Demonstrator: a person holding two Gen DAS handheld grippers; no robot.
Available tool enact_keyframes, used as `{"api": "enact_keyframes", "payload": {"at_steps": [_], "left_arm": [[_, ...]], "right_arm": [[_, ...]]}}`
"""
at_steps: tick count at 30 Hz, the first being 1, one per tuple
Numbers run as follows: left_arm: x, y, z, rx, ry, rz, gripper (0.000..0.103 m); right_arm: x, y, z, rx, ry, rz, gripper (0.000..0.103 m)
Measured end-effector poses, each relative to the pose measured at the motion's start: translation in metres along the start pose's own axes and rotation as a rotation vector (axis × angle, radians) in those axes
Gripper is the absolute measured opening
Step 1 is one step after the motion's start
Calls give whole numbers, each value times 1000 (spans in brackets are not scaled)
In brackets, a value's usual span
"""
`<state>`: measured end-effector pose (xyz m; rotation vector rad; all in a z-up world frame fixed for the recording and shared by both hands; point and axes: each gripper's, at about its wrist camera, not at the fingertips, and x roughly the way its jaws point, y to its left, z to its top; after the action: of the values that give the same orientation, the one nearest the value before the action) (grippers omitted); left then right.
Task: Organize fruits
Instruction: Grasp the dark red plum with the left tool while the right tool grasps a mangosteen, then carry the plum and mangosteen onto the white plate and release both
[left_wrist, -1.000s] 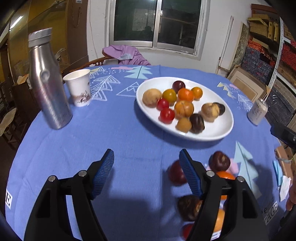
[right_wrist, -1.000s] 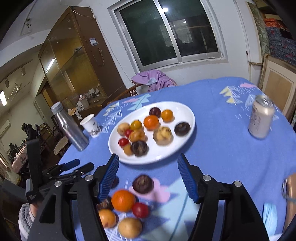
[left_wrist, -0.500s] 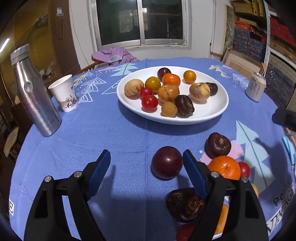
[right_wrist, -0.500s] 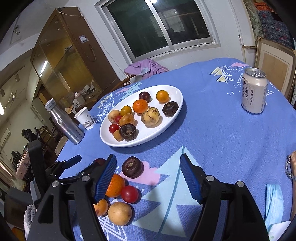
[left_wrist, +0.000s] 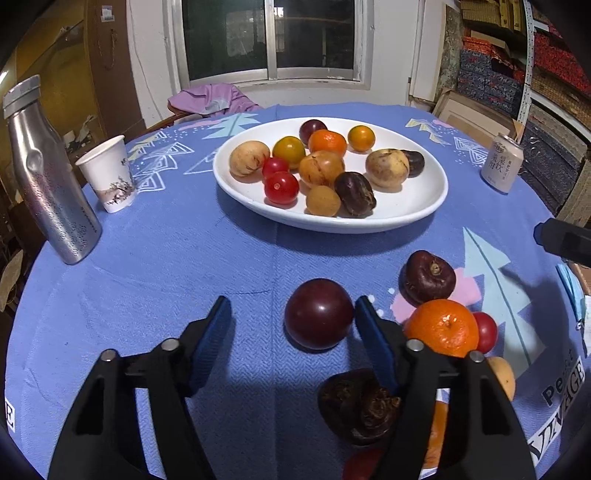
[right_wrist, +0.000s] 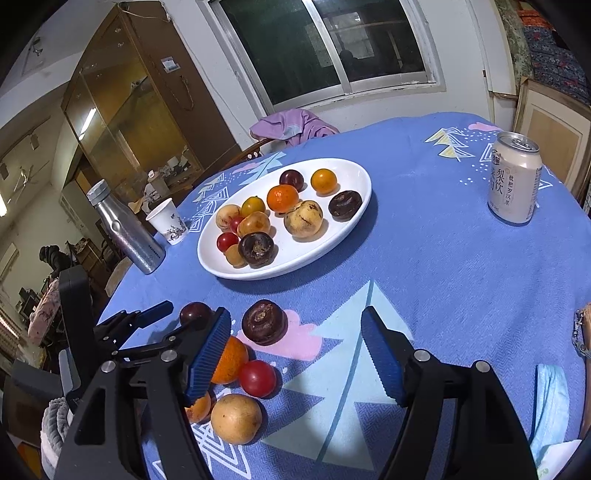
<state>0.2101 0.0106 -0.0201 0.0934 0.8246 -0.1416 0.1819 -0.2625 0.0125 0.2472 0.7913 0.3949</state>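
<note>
A white oval plate (left_wrist: 424, 206) (right_wrist: 354, 225) holds several fruits on the blue tablecloth. Loose fruits lie near the front: a dark red plum (left_wrist: 318, 314) (right_wrist: 195, 312), a dark wrinkled fruit (left_wrist: 426, 277) (right_wrist: 264, 322), an orange (left_wrist: 441, 326) (right_wrist: 231, 360), a red tomato (right_wrist: 257, 377), a yellow-brown fruit (right_wrist: 236, 418). My left gripper (left_wrist: 291, 332) is open, the plum lies between its fingers close to the right one. It also shows in the right wrist view (right_wrist: 155, 314). My right gripper (right_wrist: 297, 354) is open and empty above the cloth, right of the loose fruits.
A silver bottle (left_wrist: 48, 177) (right_wrist: 125, 229) and a paper cup (left_wrist: 110, 173) (right_wrist: 168, 221) stand at the left. A drink can (left_wrist: 502, 162) (right_wrist: 513, 177) stands at the right. Another dark wrinkled fruit (left_wrist: 358, 406) lies under my left gripper's right finger.
My left gripper has moved forward and right until the plum sits between its fingers. My right gripper has drifted slightly; both stay open.
</note>
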Motion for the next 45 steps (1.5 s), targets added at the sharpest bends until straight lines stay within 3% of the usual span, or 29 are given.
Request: {"api": "enact_keyframes", "payload": {"at_steps": [10,20,25,33,37,45], "left_arm": [[5,-2,-1,-1,22,-77,38],[-12,21,4,-72,-20,3,37],[-15,30,7,-94,-20,-11,37],[-20,27,8,-87,-26,-32,37],[-20,27,8,-89,-24,-38,37],[-18,25,7,-83,-17,-39,37]], "right_arm": [[7,-1,-2,-6,24,-16,74],[23,9,-1,-32,61,-6,74],[44,25,5,-66,112,-15,74],[79,33,10,-49,217,8,50],[92,37,6,-61,252,-9,49],[95,40,5,-101,238,-29,44]]}}
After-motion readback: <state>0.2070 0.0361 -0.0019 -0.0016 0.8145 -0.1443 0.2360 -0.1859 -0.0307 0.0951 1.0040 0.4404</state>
